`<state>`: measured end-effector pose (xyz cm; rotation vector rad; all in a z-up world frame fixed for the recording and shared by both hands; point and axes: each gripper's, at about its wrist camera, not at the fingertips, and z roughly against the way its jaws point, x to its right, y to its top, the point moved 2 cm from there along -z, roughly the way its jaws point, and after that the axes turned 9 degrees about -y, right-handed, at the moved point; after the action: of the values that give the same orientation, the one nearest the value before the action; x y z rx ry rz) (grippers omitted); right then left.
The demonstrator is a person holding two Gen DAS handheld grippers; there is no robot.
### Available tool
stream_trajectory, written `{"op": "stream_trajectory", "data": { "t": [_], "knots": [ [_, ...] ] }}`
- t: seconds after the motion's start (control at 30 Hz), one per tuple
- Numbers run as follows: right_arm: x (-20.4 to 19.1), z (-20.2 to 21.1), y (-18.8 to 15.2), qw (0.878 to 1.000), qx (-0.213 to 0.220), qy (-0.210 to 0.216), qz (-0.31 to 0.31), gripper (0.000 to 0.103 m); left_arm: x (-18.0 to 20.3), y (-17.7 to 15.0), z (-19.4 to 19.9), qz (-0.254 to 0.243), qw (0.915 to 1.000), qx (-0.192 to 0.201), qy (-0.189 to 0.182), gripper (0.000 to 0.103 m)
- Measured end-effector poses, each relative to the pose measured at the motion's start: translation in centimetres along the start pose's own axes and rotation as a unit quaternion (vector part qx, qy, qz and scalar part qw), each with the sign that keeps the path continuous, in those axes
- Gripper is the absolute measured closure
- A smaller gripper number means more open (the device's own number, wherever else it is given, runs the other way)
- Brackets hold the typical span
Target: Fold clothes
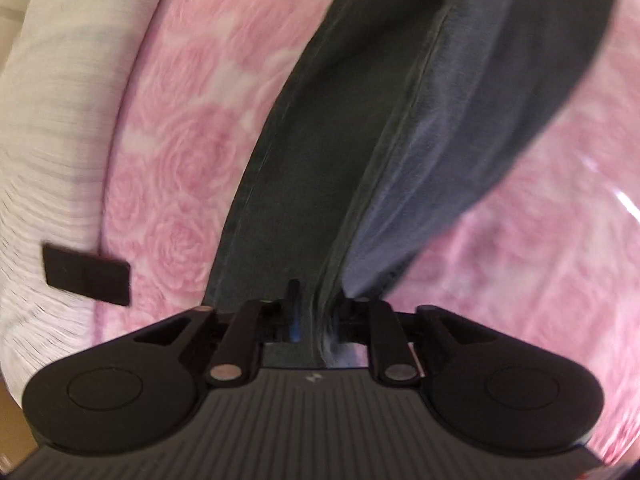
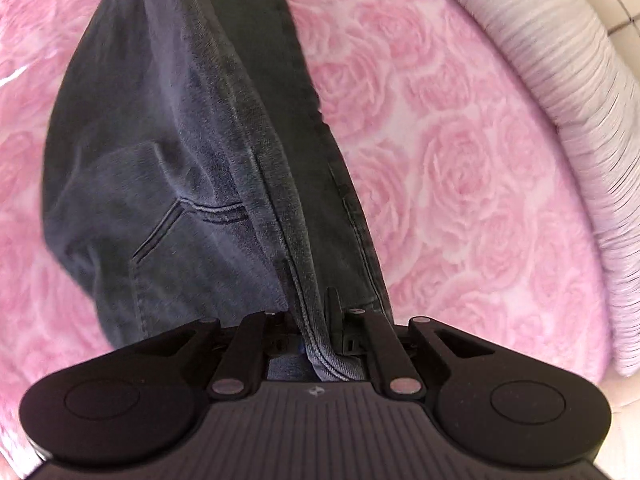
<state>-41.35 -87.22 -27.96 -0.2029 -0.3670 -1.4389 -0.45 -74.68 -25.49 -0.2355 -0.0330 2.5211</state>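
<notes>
A pair of dark grey jeans hangs from both grippers over a pink rose-patterned blanket. In the left wrist view, my left gripper points down with a bunched fold of the denim pinched between its fingers, and the cloth stretches away from it in a long doubled strip. In the right wrist view, my right gripper is shut on a thick seam of the jeans. A stitched back pocket shows on the left panel. The cloth hides most of each gripper's fingertips.
The pink blanket lies on all sides under the jeans. A white ribbed bedcover borders it at the left of the left view and, as the same cover, at the right of the right view. A flat black rectangle lies on the white cover.
</notes>
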Motion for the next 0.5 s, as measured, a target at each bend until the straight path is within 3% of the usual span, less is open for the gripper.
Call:
{"op": "stream_trajectory", "data": {
  "t": [0.17, 0.33, 0.37, 0.43, 0.47, 0.5],
  "knots": [
    [1.2, -4.5, 0.4, 0.998, 0.002, 0.017, -0.053, 0.094, -1.8, 2.2, -3.6, 0.082, 0.9947, -0.004, 0.062, 0.069],
    [1.1, -3.9, -0.4, 0.996, 0.043, 0.016, -0.077, 0.087, -0.6, 3.3, -4.7, 0.104, 0.9891, -0.010, 0.104, 0.068],
    [1.2, -3.4, -0.8, 0.994, 0.057, 0.016, -0.088, 0.077, -0.3, 3.5, -4.7, 0.113, 0.9873, -0.008, 0.112, 0.065],
    [2.0, -2.1, -2.0, 0.986, 0.098, -0.003, -0.135, 0.042, -0.1, 3.8, -4.5, 0.132, 0.9836, -0.004, 0.123, 0.058],
    [2.6, -1.4, -2.6, 0.979, 0.120, -0.021, -0.162, 0.012, -0.1, 3.9, -4.4, 0.141, 0.9819, -0.001, 0.126, 0.051],
    [3.1, -0.7, -3.2, 0.971, 0.142, -0.039, -0.190, 0.009, -0.1, 4.1, -4.4, 0.146, 0.9808, 0.000, 0.129, 0.045]
  ]
}}
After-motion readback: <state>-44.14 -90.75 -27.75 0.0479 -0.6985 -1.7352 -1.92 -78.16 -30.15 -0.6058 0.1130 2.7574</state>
